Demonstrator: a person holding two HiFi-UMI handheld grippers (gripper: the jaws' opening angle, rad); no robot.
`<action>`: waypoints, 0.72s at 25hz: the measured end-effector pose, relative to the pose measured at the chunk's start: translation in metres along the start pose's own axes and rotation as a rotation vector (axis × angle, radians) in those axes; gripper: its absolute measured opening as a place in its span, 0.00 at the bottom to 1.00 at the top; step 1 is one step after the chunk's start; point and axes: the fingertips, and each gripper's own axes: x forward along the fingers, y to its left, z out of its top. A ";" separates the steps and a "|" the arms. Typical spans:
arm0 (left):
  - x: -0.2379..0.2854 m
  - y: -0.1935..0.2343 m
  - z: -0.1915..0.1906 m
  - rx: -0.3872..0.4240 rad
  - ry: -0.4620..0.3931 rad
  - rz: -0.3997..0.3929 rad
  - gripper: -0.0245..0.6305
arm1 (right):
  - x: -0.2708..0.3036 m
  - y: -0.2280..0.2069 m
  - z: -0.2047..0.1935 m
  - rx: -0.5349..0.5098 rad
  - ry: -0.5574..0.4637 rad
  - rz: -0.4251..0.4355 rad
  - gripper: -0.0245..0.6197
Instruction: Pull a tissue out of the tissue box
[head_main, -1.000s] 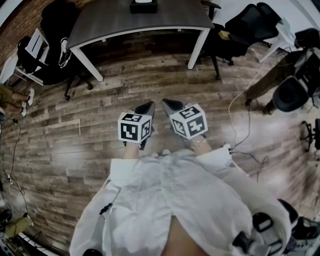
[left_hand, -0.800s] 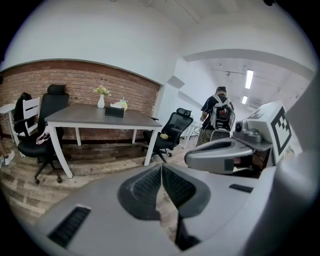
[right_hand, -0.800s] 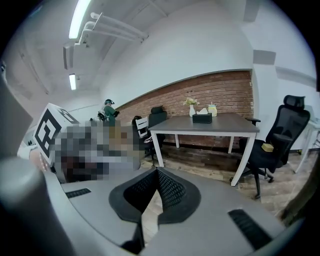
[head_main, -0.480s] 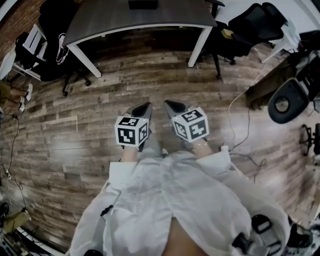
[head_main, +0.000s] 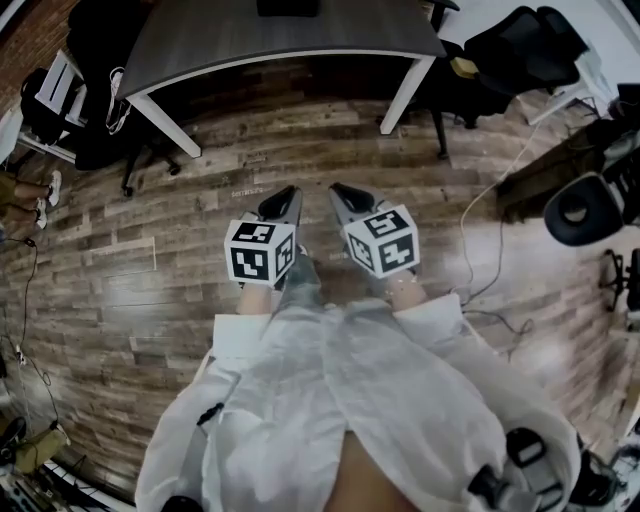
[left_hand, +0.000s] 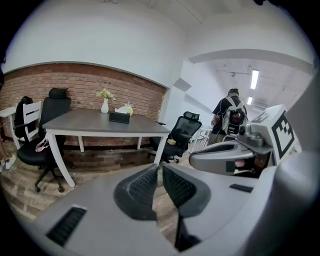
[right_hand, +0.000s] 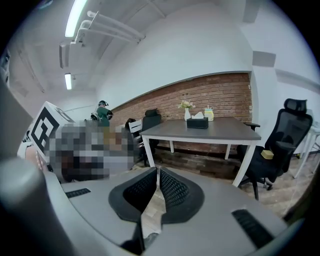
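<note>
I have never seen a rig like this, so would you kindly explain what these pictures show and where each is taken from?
There is no robot here: a person holds a hand tool with a two-fingered claw in each hand. The head view comes from a camera on the person's head, looking down at the wooden floor. In it the left claw and right claw point forward, each carrying a cube with square markers. The other two pictures come from cameras riding on each claw, looking along its fingers. In both, the fingers are closed together with nothing between them. Ahead stands a grey table by a brick wall, bearing a dark tissue box and a white vase of flowers. Neither claw touches the box.
</note>
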 end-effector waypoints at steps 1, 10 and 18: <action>0.006 0.007 0.009 0.007 -0.003 -0.005 0.06 | 0.007 -0.004 0.009 0.002 -0.007 -0.007 0.03; 0.053 0.083 0.087 0.069 -0.045 -0.050 0.15 | 0.080 -0.039 0.087 0.029 -0.089 -0.050 0.18; 0.077 0.138 0.129 0.092 -0.072 -0.067 0.16 | 0.138 -0.054 0.129 0.025 -0.076 -0.100 0.19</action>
